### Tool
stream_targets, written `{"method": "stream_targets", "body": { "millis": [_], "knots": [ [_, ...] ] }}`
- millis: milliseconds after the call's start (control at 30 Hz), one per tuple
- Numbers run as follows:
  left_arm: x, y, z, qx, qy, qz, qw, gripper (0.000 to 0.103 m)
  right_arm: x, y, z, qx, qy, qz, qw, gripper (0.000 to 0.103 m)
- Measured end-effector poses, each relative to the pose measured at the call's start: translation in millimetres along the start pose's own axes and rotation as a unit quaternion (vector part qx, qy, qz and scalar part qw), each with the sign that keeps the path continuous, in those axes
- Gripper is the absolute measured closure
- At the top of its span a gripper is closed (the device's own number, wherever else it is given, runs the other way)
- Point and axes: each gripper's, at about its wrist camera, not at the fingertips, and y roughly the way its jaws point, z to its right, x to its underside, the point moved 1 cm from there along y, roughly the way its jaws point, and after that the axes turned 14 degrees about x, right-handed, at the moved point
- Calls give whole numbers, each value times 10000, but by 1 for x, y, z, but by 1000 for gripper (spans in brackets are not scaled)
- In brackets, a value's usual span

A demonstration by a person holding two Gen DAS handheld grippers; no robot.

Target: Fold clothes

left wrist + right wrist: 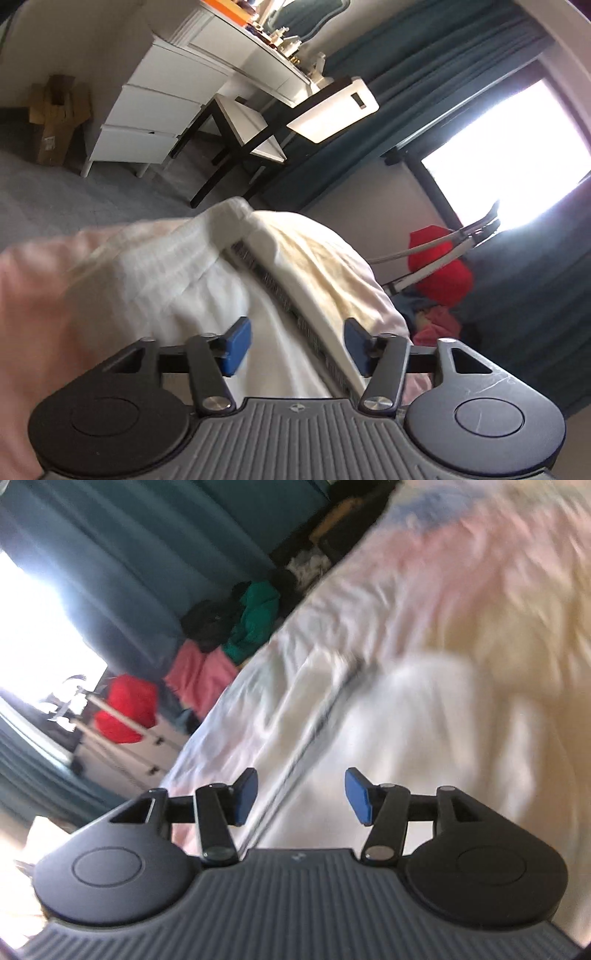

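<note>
Left wrist view shows a white garment [207, 280] with a grey patterned band bunched directly ahead of the left gripper [293, 345], whose blue fingers [236, 345] stand wide apart with cloth between them but not pinched. In the right wrist view the right gripper [301, 797] hangs equally spread over the same white fabric [388, 716] lying on the pale bed [461, 572], blurred by motion. Farther off stand a white dresser [147, 107], teal curtains [110, 554] and a red bundle [125, 709].
</note>
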Motion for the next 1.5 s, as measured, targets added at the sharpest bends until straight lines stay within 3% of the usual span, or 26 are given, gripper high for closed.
{"method": "stream_targets", "body": {
  "millis": [100,167,233,433,533,600,633,700,733,800,867,900,933,1067,1300,1500],
  "knots": [
    [11,-27,-16,-251,-270,-237,9990,32,40,-19,33,-300,559,-526,9966,47],
    [12,-40,-23,-333,-297,-331,9985,23,68,-23,53,-507,908,-823,9912,47],
    [12,-52,-30,-414,-324,-426,9977,21,85,-16,54,-314,778,-1207,9891,47],
    [24,-30,-73,-80,-1334,-994,9860,20,104,10,38,-921,642,-1785,9775,47],
    [25,-15,-75,147,-1206,-1001,9875,12,111,33,36,-912,672,-2049,9722,49],
    [22,-8,-73,269,-1089,-876,9898,17,108,42,30,-960,637,-2004,9729,49],
    [20,-5,-71,330,-1030,-813,9908,28,107,46,27,-988,622,-1975,9733,49],
    [18,4,-76,298,-1149,-645,9908,38,99,50,24,-971,668,-1741,9777,49],
    [17,7,-80,241,-1209,-566,9908,52,95,52,23,-984,698,-1561,9803,50],
    [17,13,-87,105,-1315,-416,9904,65,90,57,27,-990,818,-1202,9844,52],
    [19,14,-90,140,-1301,-262,9911,77,85,63,32,-923,940,-871,9874,62],
    [20,13,-89,166,-1236,-189,9920,78,84,66,32,-825,912,-726,9897,74],
    [22,13,-85,133,-1108,-129,9937,79,84,68,32,-724,859,-581,9920,78],
    [30,15,-68,-48,-766,27,9970,85,87,66,18,-528,149,-102,9984,82],
    [22,-18,-44,19,-767,117,9970,93,78,24,22,-665,520,65,9964,91],
    [5,-90,-33,288,-841,176,9959,93,79,-13,43,-547,580,-336,9963,91]
  ]
}}
